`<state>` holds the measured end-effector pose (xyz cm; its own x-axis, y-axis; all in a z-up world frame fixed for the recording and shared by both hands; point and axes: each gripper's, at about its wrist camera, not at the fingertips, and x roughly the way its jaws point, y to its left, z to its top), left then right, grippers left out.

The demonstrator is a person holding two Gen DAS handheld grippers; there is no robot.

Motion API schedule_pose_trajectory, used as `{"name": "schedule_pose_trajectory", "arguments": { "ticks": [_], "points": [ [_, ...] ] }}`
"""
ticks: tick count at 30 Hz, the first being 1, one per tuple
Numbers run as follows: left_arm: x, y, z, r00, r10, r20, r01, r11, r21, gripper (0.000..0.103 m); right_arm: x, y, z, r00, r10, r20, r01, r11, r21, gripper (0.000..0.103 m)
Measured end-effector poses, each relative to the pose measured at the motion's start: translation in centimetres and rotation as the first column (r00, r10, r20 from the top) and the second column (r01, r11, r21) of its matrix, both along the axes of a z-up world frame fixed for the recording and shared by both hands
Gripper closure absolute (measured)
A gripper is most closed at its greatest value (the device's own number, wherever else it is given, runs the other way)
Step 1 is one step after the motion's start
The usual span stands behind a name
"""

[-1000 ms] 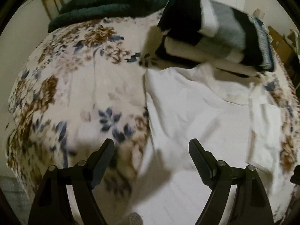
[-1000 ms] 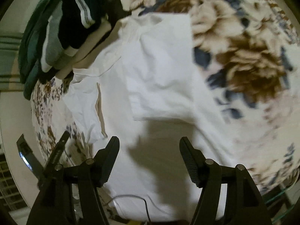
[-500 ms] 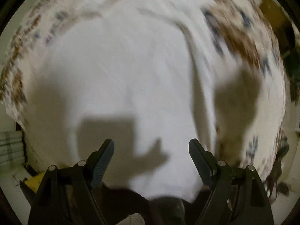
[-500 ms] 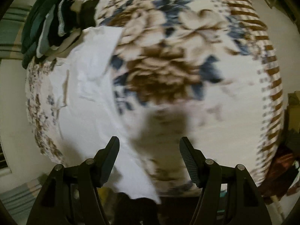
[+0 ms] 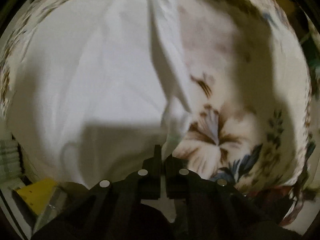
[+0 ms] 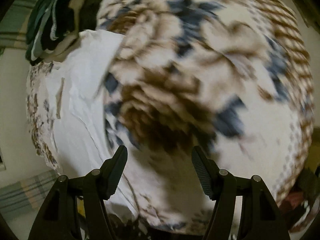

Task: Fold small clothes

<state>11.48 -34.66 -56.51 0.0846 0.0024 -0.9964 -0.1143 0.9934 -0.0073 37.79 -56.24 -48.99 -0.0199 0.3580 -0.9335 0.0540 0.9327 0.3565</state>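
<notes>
- The left gripper [image 5: 162, 157] sits low at the bottom centre of its own view, its two fingers drawn almost together with only a slim gap between them, pinching the near hem of a white garment [image 5: 96, 76] where the cloth's edge runs down to the fingertips.
- The white garment fills the left and centre of the left wrist view, spread on a floral blanket [image 5: 230, 120] that takes up the right side; a raised fold runs from the top centre down toward the fingers.
- The right gripper [image 6: 159, 160] hovers over the floral blanket [image 6: 200, 80], fingers spread wide and gripping nothing, with the white garment [image 6: 84, 92] lying off to the left of the frame.
- Only the right wrist view shows a stack of dark folded clothes [image 6: 54, 22] at the upper left, touching the garment's far end.
- Only the left wrist view shows a yellow object [image 5: 38, 194] at the lower left, too blurred to identify.
</notes>
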Motion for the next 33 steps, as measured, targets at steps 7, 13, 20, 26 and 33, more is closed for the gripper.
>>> {"name": "schedule_pose_trajectory", "arguments": {
  "ticks": [7,13,20,26,33],
  "points": [
    [0.2,6.0,4.2,0.989,0.134,0.065,-0.134,0.991,0.001,0.102,8.1,5.2,-2.7,1.000,-0.004,0.015,0.002,0.994,0.108,0.035],
    [0.1,9.0,6.8,0.977,0.191,0.093,-0.190,0.982,-0.017,0.102,12.6,7.3,-6.5,0.992,-0.106,-0.066,0.114,0.984,0.137,0.040],
    [-2.6,11.5,9.0,0.964,0.226,0.137,-0.221,0.974,-0.056,0.102,13.0,12.2,-5.0,0.999,-0.038,0.009,0.038,0.996,0.079,0.097],
    [-3.3,16.4,10.9,0.948,0.268,0.174,-0.253,0.962,-0.103,0.102,12.7,17.1,0.6,0.995,0.004,0.099,-0.006,1.000,0.029,0.099],
    [-4.0,24.0,11.3,0.921,0.343,0.185,-0.319,0.936,-0.145,0.102,13.0,28.0,6.5,0.980,0.118,0.162,-0.112,0.992,-0.050,0.099]
  ]
}}
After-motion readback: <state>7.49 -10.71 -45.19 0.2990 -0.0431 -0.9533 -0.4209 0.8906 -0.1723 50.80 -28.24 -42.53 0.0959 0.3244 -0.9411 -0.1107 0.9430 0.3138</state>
